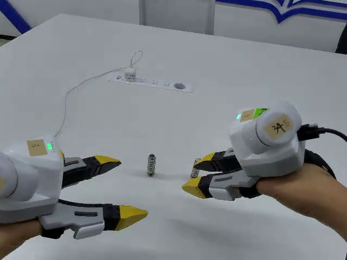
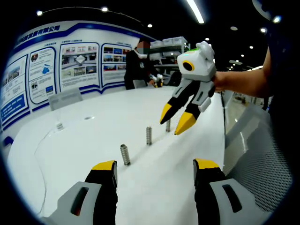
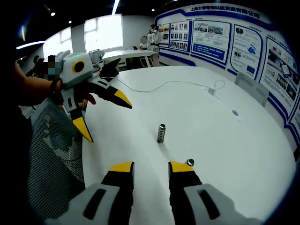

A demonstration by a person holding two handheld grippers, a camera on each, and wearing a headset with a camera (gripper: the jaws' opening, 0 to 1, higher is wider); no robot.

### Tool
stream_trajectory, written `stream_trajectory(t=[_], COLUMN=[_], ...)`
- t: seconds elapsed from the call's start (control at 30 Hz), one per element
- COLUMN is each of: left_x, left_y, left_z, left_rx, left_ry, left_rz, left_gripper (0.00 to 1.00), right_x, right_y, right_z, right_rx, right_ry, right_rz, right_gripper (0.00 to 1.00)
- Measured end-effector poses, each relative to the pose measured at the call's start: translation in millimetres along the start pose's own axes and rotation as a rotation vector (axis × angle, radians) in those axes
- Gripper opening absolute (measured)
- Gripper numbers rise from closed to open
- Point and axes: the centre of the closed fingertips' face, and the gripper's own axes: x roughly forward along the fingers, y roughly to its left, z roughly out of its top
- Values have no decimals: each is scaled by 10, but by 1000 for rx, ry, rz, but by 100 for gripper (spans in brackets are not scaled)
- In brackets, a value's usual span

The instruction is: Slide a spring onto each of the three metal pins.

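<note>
Since all three pins on the worktop seem to wear springs already, the left tongs and right tongs hang spread and empty; only checking looks left.

Three pins stand in a row on the table, power strip behind.

Three upright metal pins, each sleeved in a coiled spring, lined up toward one o'clock on the white table.
</note>
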Motion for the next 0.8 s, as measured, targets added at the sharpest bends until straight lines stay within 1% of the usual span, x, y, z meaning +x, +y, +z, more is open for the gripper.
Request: stream_trajectory(t=[0.1, 0.33, 0.53, 0.7, 0.77, 0.8], left_x=[-5, -14, -18, -9, -4, -4], left_y=[2, 1, 10, 8, 5, 4], left_z=[1, -3, -2, -13, -22, -26], left_rx=[0, 0, -2, -6, -8, -8], left_ry=[-1, 0, -1, 0, 2, 3], left_rz=[0, -3, -1, 1, 1, 1], left_gripper=[67, 68, 68, 69, 69, 69], right_x=[-57, -208, -364, -478, -522, -550], right_y=[-17, -46, -86, -154, -198, -229], right_z=[-48, -139, -316, -444, -488, -501], right_rx=[13, 40, 79, 107, 122, 133], right_ry=[-12, -67, -89, -103, -108, -119], right_rz=[-13, -37, -62, -94, -107, -117], right_gripper=[30, 32, 33, 34, 35, 36])
